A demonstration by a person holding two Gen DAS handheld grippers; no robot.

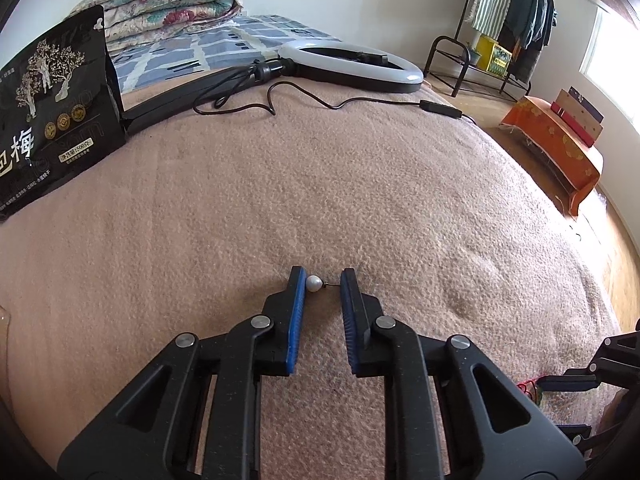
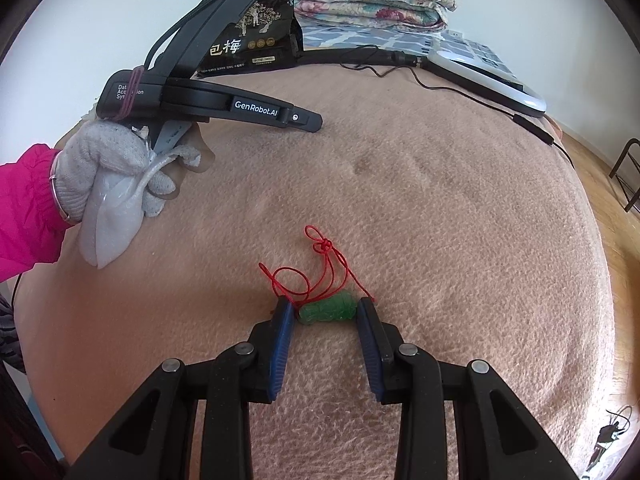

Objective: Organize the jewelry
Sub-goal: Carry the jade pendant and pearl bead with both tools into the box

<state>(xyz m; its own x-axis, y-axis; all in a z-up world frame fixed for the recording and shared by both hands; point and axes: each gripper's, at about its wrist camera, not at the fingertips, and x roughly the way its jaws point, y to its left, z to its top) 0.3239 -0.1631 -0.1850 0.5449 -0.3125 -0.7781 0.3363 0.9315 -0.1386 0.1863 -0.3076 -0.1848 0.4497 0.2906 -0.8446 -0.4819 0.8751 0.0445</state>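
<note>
A white pearl earring (image 1: 314, 282) with a thin hook lies on the pink blanket (image 1: 320, 200). My left gripper (image 1: 322, 280) is open around it; the pearl touches the left pad and the hook reaches the right pad. A green jade pendant (image 2: 327, 309) on a red cord (image 2: 320, 264) lies on the blanket. My right gripper (image 2: 326, 310) is open around the pendant, pads at both its ends. The left gripper body (image 2: 208, 104) shows in the right wrist view, held by a gloved hand (image 2: 116, 168) with a pale pouch (image 2: 108, 220).
A black snack bag (image 1: 52, 112) stands at the back left. A ring light (image 1: 352, 62) with its cable (image 1: 360, 100) lies at the back of the bed. Folded quilts (image 1: 172, 0) sit behind. The bed's right edge drops to a wooden floor (image 1: 616, 264).
</note>
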